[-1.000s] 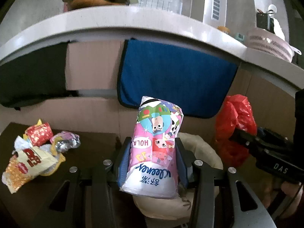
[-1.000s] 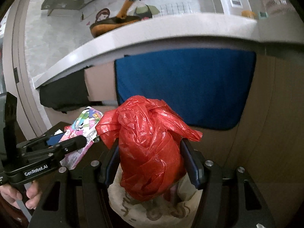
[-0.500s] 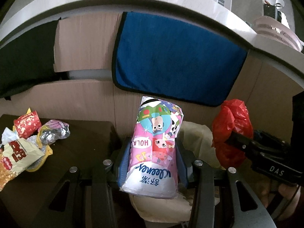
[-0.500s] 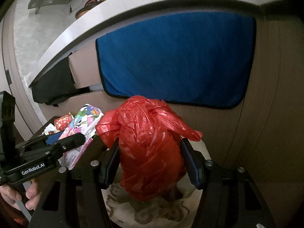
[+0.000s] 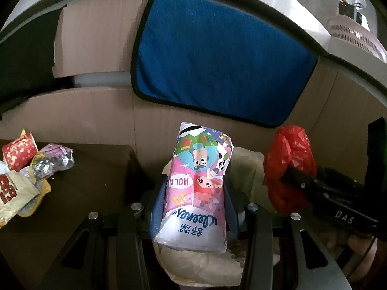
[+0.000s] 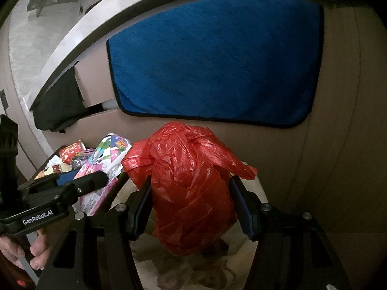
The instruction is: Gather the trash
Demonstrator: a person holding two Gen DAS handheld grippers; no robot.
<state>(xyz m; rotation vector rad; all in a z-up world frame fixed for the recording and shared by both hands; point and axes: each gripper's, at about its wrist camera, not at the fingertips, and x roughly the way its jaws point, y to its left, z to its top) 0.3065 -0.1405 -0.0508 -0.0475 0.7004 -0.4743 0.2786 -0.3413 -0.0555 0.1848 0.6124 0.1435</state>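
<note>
**A:** Left wrist view first. The left gripper (image 5: 194, 207) is clamped on a Kleenex tissue pack (image 5: 197, 188), the printed plastic kind with cartoon characters, held upright with a pad on each long side. It hangs right over the pale paper bag (image 5: 244, 159) that looks like the trash bag. Off to the left on the dark table (image 5: 96, 169) there's more to pick up: a red paper cup (image 5: 19, 151), a crumpled foil wrapper (image 5: 54, 163) and a snack bag (image 5: 14, 193), all bunched close together.

**B:** How's the pack going to handle?

**A:** My guess is light and squishy, with a slick film. The pads sit about mid-length, which seems right; pinch it near an end and it'd probably swing or slide out.

**B:** And the other view?

**A:** From the right wrist, the right gripper (image 6: 191, 207) is squeezing a balled-up red plastic bag (image 6: 191, 183), jaws fairly wide since the wad is bulky. It's also above the paper bag's open mouth (image 6: 251, 261). You can see the left gripper on the left side, and a hand (image 6: 26, 256) on its handle.

**B:** Red bag any trouble?

**A:** Almost weightless, I'd say, and soft, so it'll spring back once let go. Loose flaps poke out over the right finger, and thin film like that might cling to a pad rather than drop clean. Gripping the thick middle of the wad, as now, looks like the safest hold.

**B:** So both are set to drop?

**A:** Looks like it; both hover over the bag.
</note>
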